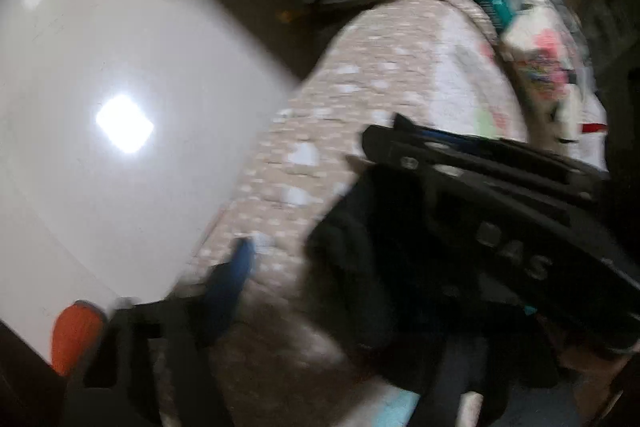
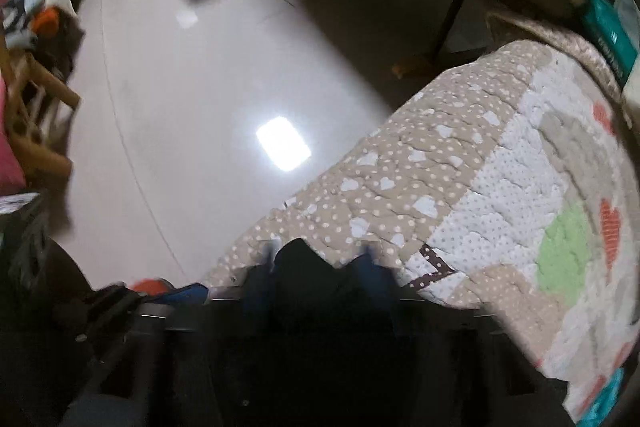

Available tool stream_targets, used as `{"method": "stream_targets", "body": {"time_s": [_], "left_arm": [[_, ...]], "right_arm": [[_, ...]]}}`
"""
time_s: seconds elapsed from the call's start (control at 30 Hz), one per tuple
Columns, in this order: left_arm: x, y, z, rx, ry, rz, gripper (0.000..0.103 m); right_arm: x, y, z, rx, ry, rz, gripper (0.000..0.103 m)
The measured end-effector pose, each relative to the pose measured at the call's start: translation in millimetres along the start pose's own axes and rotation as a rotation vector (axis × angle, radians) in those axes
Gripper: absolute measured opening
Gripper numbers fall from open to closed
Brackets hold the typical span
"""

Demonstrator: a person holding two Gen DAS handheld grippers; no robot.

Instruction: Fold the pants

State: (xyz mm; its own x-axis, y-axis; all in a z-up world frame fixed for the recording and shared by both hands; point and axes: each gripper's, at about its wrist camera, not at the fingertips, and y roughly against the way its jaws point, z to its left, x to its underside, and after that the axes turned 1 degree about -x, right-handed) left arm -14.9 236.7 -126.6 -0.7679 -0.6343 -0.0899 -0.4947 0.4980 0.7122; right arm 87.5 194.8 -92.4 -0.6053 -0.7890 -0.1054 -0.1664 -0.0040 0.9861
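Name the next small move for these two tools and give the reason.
Probably carry the pants right, over the quilt, and lower them flat. The right tool pinches dark cloth at the quilt's edge, partly above bare floor. The left tool looks blurred, its grip unclear.

Both tools are black with blue fingers. The right gripper carries pale raised letters "AS" on its black body, plus a small round screw. The left gripper has an orange patch at its side. Blur hides finer detail.
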Motion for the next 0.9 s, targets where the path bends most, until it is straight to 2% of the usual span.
{"method": "stream_targets", "body": {"time_s": [0.03, 0.07, 0.17, 0.23, 0.33, 0.43, 0.57, 0.67, 0.73, 0.8, 0.9], "left_arm": [[0, 3, -2, 0.014, -0.016, -0.003, 0.028], [1, 5, -5, 0.043, -0.036, 0.0, 0.015], [5, 15, -17, 0.063, -0.081, -0.016, 0.015], [8, 20, -26, 0.108, -0.083, -0.014, 0.015], [17, 24, -54, 0.148, -0.13, -0.013, 0.015], [30, 17, -85, 0.183, -0.163, 0.026, 0.015], [60, -4, -143, 0.158, -0.289, 0.058, 0.015], [81, -22, -171, 0.137, -0.369, 0.082, 0.016], [96, -31, -184, 0.139, -0.411, 0.112, 0.021], [111, -32, -194, 0.149, -0.465, 0.149, 0.026], [127, -22, -197, 0.183, -0.543, 0.191, 0.029]], "right_arm": [[1, 4, 1, 0.0, -0.006, -0.013, 0.016], [2, 8, 1, -0.001, -0.009, -0.022, 0.016], [10, 26, 1, 0.009, -0.024, -0.068, 0.015], [17, 42, -5, 0.002, -0.043, -0.103, 0.015], [35, 71, -27, -0.008, -0.088, -0.17, 0.015], [54, 95, -51, -0.012, -0.147, -0.224, 0.015], [104, 117, -97, -0.004, -0.257, -0.272, 0.015], [157, 124, -139, 0.011, -0.374, -0.287, 0.015], [190, 117, -161, 0.036, -0.455, -0.273, 0.016], [223, 103, -187, 0.102, -0.537, -0.224, 0.018], [260, 87, -212, 0.288, -0.631, -0.141, 0.025]]}}
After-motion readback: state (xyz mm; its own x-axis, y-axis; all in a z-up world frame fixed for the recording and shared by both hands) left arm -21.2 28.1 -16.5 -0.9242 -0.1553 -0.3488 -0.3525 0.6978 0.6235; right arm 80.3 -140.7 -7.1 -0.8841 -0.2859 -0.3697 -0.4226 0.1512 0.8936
